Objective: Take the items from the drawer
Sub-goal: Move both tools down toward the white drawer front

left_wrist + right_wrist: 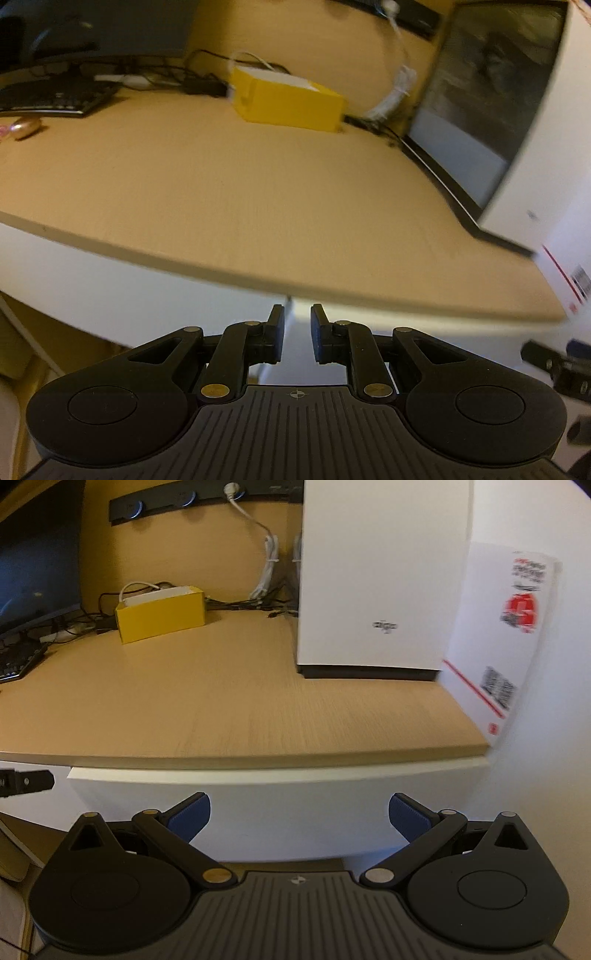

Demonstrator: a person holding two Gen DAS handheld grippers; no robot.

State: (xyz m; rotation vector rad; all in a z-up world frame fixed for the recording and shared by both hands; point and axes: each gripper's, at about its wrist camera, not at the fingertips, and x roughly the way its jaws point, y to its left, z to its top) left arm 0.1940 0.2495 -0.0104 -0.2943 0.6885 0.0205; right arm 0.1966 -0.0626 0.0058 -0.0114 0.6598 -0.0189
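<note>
**Drawer closed, both grippers short of it**

Drawer (273, 812): white front directly under the wooden desk edge (258, 755), fully shut, no handle visible, contents hidden. Items to be taken: none in view, so uncountable for now.

Right gripper (299, 818): jaws spread wide, blue pads (190, 818) apart, nothing between them, facing the drawer front squarely. Left gripper (297, 334): black fingers (277, 332) nearly together with a narrow gap, empty, aimed at the seam beside the same white front.

Judged step: opening the drawer. Best done by hooking the top lip just under the desk edge, where a shadow gap shows, then pulling straight out, level, without twisting. Free gripper kept clear of the travel path, ready to reach inside once contents show. Risk: pads slipping on a smooth, handle-free face.

Count on the desk: one yellow box (160, 614) with white cable inside, one white computer case (369, 590), one white carton (495, 635) with red print, one monitor (37, 554), one keyboard (55, 98).
</note>
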